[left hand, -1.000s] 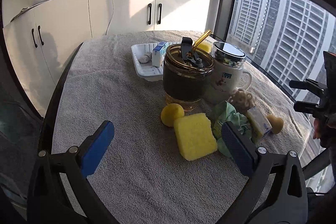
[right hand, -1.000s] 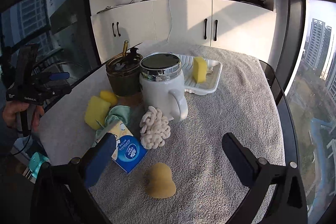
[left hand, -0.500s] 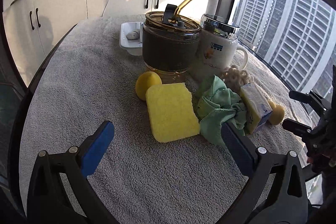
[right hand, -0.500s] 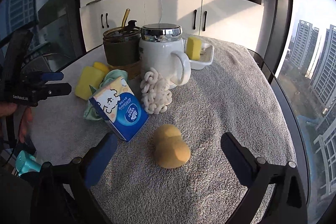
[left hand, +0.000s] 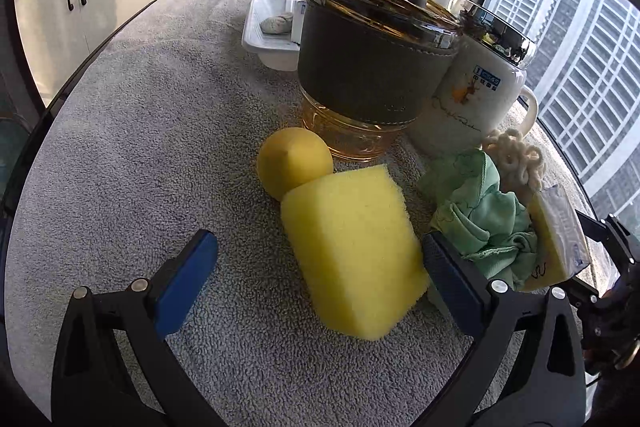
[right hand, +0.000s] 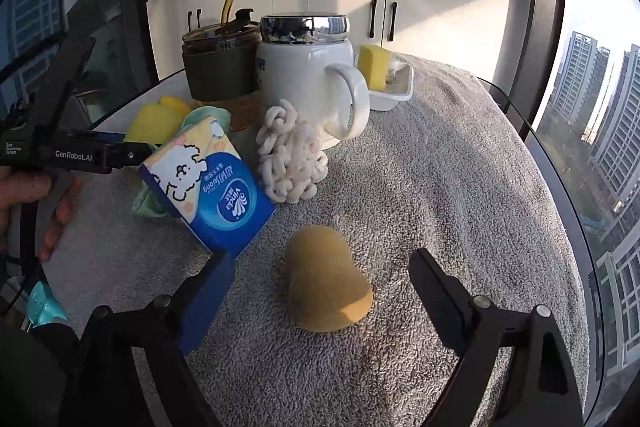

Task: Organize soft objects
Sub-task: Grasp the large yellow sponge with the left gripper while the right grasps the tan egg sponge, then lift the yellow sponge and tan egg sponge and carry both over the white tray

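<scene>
**Operator:** Checking status before closure — where do both grippers stand?

**Technician:** Left gripper [left hand: 320, 259] has its jaws spread wide, holding nothing, straddling the yellow sponge [left hand: 352, 251] on the table [left hand: 140, 131]. Right gripper [right hand: 320, 291] is likewise spread and empty around the tan beauty sponge [right hand: 326, 287].

**Operator:** Hazards on the left side?

**Technician:** The left gripper's right finger sits just beside the green cloth [left hand: 480, 219] at 3 o'clock. Closing could pinch cloth along with sponge. The yellow ball [left hand: 294, 161] touches the sponge at 11 o'clock and would likely roll if nudged. The tumbler [left hand: 376, 67] at 12 o'clock is tall — a forward overshoot could tip it.

**Operator:** And the right?

**Technician:** The tissue pack [right hand: 208, 195] leans at 10 o'clock, near the left finger; contact may topple it. The rounded sponge could squirt out under an off-centre squeeze.
</scene>
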`<state>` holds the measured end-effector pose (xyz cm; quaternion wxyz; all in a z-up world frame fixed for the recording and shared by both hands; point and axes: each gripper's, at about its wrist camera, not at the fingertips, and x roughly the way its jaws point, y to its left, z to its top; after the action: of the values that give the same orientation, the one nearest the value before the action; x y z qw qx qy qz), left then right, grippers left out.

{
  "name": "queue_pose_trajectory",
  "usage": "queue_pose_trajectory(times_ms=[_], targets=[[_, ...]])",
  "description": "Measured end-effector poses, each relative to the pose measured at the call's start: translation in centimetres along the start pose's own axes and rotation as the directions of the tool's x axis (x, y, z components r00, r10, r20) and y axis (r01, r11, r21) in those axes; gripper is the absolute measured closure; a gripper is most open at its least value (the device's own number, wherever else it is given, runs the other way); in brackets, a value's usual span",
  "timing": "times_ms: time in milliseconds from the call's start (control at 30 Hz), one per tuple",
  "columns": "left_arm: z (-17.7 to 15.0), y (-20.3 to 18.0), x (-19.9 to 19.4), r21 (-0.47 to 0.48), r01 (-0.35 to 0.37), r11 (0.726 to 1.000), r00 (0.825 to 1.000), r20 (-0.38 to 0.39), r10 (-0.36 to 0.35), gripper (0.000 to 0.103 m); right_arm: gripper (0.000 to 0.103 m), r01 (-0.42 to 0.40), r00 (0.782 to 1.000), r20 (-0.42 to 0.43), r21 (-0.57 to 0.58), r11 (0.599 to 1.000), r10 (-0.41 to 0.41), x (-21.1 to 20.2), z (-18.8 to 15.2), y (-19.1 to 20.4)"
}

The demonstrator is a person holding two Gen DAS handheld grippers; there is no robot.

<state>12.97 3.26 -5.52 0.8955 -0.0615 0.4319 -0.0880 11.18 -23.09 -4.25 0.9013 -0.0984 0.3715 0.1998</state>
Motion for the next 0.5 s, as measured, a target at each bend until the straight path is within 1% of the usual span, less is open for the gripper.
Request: queue_pose_trajectory(times_ms=[33,67,100,167,200,233,300,333,500], targets=[[0.0,-0.1,0.1,-0.001,-0.004,1.000,1.000,0.002,0.004,0.007,0.019,0.000,1.000,-0.004,-0.001,1.000,0.000,0.1,-0.1,0.0],[0.0,-0.2,0.1,0.007,-0.005,1.000,1.000,0.002,0.005,0.025,0.024,-0.001,1.000,-0.008,-0.002,1.000,0.001,0.2,-0.1,0.1],[-0.1,-0.3,0.0,0.019,-0.010,1.000,1.000,0.006,0.010,0.031,0.026,-0.006,1.000,-0.010,-0.003,1.000,0.006,0.3,-0.2,0.1],[-0.3,-0.7,-0.2,0.030,-0.002,1.000,1.000,0.001,0.002,0.047,0.040,-0.016,1.000,-0.019,0.000,1.000,0.016,0.5,-0.2,0.1],[-0.3,-0.7,-0.4,0.025,0.009,1.000,1.000,0.000,-0.009,0.049,0.044,-0.018,1.000,-0.025,0.002,1.000,0.018,0.6,-0.3,0.1],[-0.4,-0.7,-0.5,0.022,0.017,1.000,1.000,-0.004,-0.017,0.052,0.052,-0.018,0.999,-0.029,0.005,1.000,0.018,0.7,-0.3,0.1],[-0.7,-0.9,-1.0,0.018,0.035,0.999,0.999,-0.003,-0.035,0.055,0.055,-0.020,0.999,-0.025,0.011,1.000,0.021,0.6,-0.5,0.0],[-0.9,-1.0,-1.3,0.016,0.041,0.999,0.999,0.000,-0.041,0.057,0.060,-0.023,1.000,-0.021,0.014,1.000,0.023,0.5,-0.5,-0.1],[-2.1,-2.0,-3.4,0.017,0.081,0.997,0.996,0.028,-0.081,0.068,0.065,-0.034,0.999,-0.014,0.031,0.999,0.034,0.3,-0.5,-0.4]])
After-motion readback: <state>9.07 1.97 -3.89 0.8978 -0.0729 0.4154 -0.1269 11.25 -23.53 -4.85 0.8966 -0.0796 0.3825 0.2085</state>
